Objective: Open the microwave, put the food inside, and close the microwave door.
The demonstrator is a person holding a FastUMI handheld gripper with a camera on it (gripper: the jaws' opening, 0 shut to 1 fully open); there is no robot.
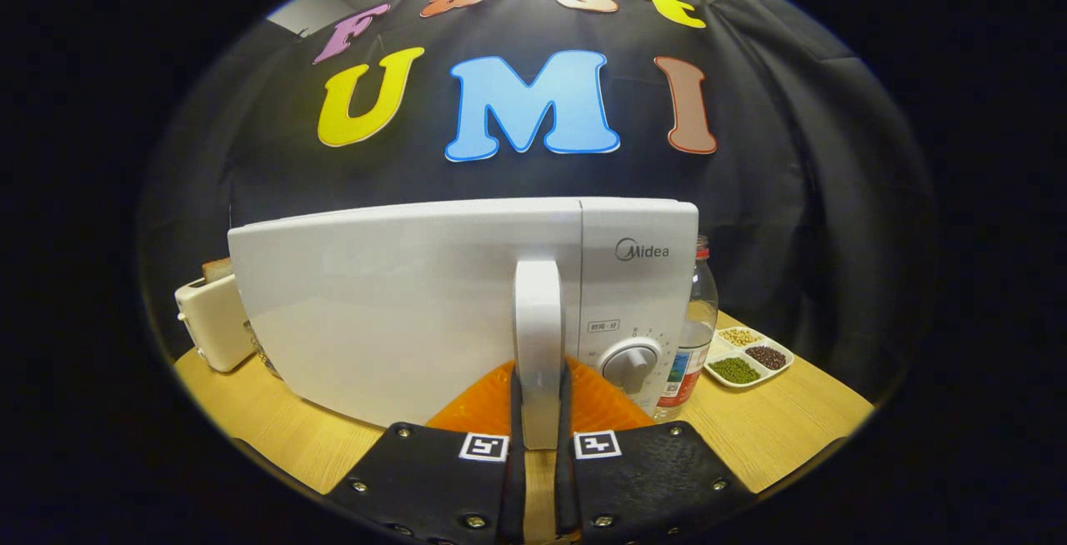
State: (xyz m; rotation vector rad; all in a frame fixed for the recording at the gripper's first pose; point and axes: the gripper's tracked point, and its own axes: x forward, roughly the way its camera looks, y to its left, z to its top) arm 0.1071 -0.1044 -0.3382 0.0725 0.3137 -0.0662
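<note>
in the gripper view, the tongs (539, 412) are nearly closed and pinch the tall handle (538, 337) of the microwave (400, 312), one finger on each side. the microwave sits on the tabletop (783, 420), just ahead of the fingers, and its door looks shut. to do this step well, i think the squeeze should stay firm and the pull should swing out in a curve with the door, not straight back.

counting: one microwave, one handle, one dial (631, 362), one bottle (693, 328) on the right, one tray (748, 357) with three little beds of beans farther right, one toaster (212, 324) on the left. i cannot tell which thing is the food.
</note>
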